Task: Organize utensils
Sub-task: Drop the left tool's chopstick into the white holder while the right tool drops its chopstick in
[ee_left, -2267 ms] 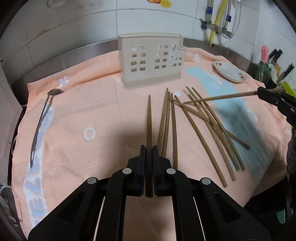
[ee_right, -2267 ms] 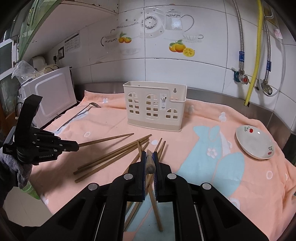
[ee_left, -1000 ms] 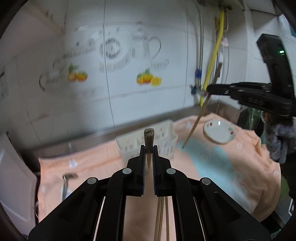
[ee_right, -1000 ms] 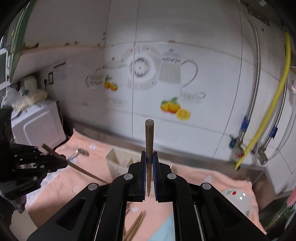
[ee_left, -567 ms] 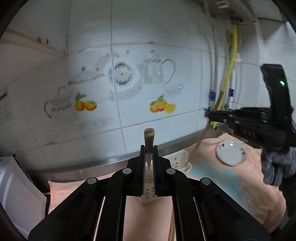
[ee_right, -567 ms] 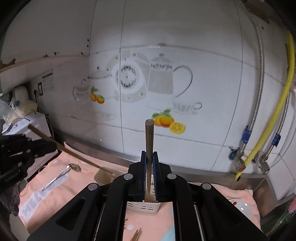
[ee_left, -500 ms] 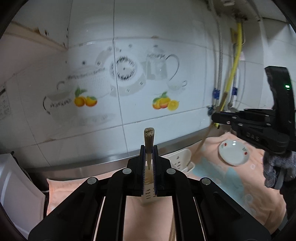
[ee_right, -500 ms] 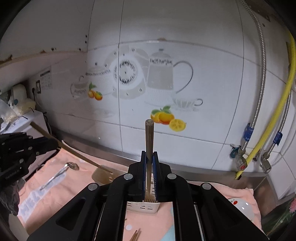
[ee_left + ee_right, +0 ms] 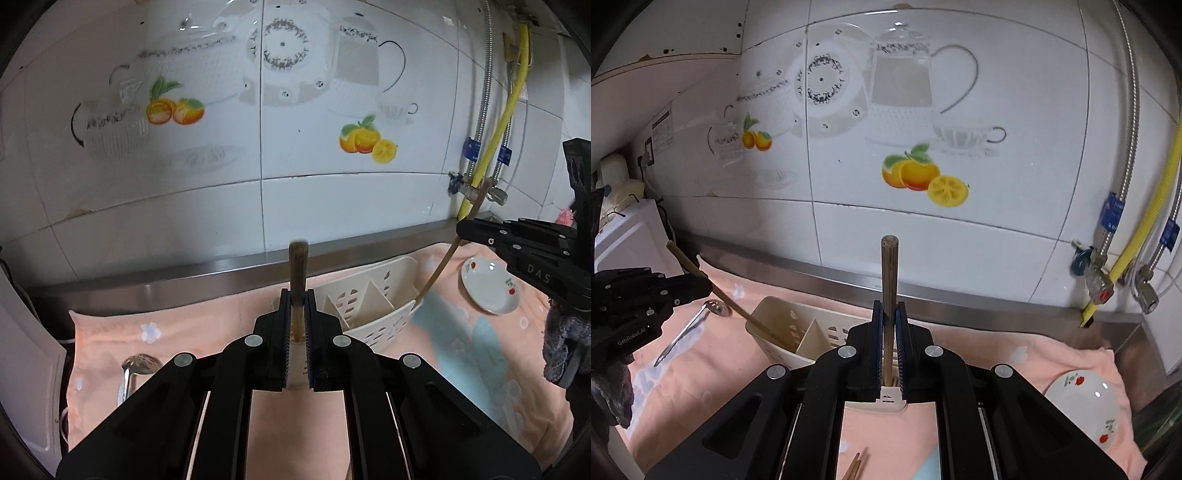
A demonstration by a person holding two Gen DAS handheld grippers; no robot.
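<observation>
Two grippers, each clamped tight on one wooden chopstick held upright. The left gripper [image 9: 297, 332] holds its chopstick [image 9: 297, 273] over the left end of the one cream slotted utensil holder [image 9: 373, 314]; the right gripper [image 9: 889, 343] holds its chopstick [image 9: 888, 280] above the same holder. One metal ladle [image 9: 131, 373] lies at eight o'clock, one small flowered dish [image 9: 487, 284] at three, two more chopsticks [image 9: 856, 466] at six, all on the peach towel [image 9: 480, 354].

Steel counter [image 9: 207, 277] under a peach cloth [image 9: 229, 321], with cream holder [image 9: 373, 314], ladle [image 9: 136, 365], small plate [image 9: 487, 284], loose chopsticks [image 9: 855, 467] on top.
</observation>
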